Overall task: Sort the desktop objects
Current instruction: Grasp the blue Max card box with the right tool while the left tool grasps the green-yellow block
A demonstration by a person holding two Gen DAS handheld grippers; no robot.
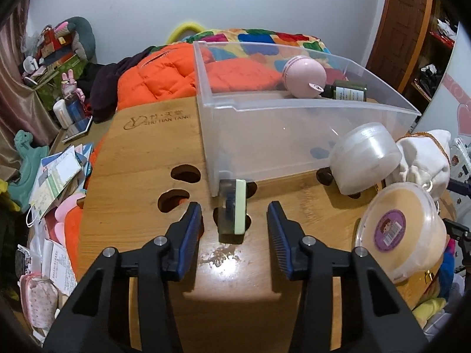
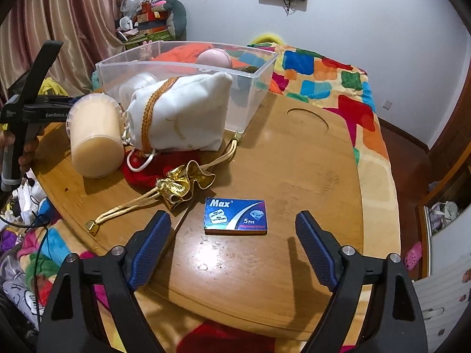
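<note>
In the left wrist view a small dark box with a pale green side [image 1: 232, 210] stands on edge on the wooden table [image 1: 141, 158], by the near corner of the clear plastic bin [image 1: 265, 135]. My left gripper [image 1: 234, 212] is open, its blue pads either side of the box with gaps on both sides. The bin holds a pink ball [image 1: 303, 72] and a dark bottle [image 1: 348, 90]. In the right wrist view a blue "Max" box [image 2: 235, 216] lies flat on the table [image 2: 309, 161]. My right gripper [image 2: 234, 226] is open wide around it, touching nothing.
A white round tub [image 1: 365, 156], a lidded tub with a purple label [image 1: 403, 229] and a white drawstring pouch [image 2: 182, 117] crowd the table beside the bin. A red and gold pouch [image 2: 179, 182] with cords lies near the blue box. Bedding and clutter surround the table.
</note>
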